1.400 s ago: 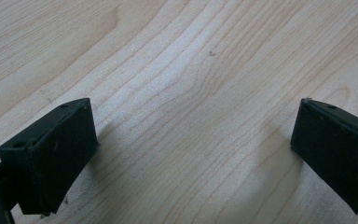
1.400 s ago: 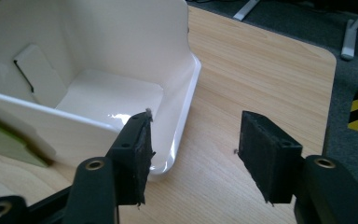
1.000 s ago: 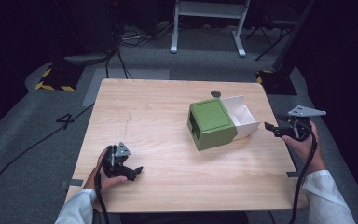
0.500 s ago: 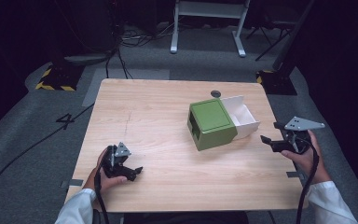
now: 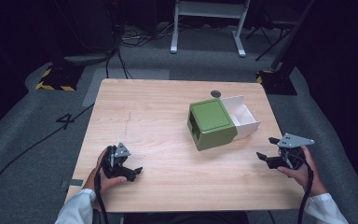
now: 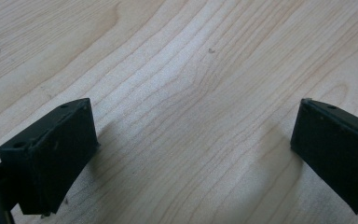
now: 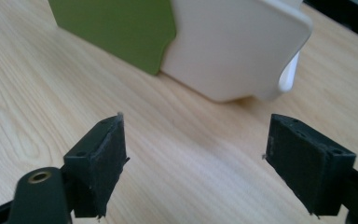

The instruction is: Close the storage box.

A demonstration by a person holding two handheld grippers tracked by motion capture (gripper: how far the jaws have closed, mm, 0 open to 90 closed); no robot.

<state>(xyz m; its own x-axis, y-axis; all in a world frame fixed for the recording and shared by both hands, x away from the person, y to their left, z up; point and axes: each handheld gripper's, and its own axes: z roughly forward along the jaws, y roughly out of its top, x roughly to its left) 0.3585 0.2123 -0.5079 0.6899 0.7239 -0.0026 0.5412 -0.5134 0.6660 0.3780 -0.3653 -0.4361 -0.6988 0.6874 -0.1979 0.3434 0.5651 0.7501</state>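
Left gripper sits low at the near-left part of the table, jaws spread wide with nothing between them, and its own view confirms it: two black pads parted over bare pale wood grain, close above the surface. The left hand wraps the body from behind, white sleeve coming in from the bottom edge, cable trailing back toward the person. Over to the right gripper, held at the near-right part of the table, grey three-cornered plate on top, jaws also wide apart and gripping nothing; the right hand holds it from the rear. Looking along its jaws, the gap between the pads frames open wood, and just beyond sits the box: a green sleeve with a white drawer slid partly out of it. From above, the green sleeve lies right of the table's middle, the white drawer sticking out of its right side, open top showing. The right gripper is near the drawer but apart from it; the left is well apart. A small dark round spot marks the wood just behind the box. Around the table there is grey floor, with cables and a white frame's legs at the far side.
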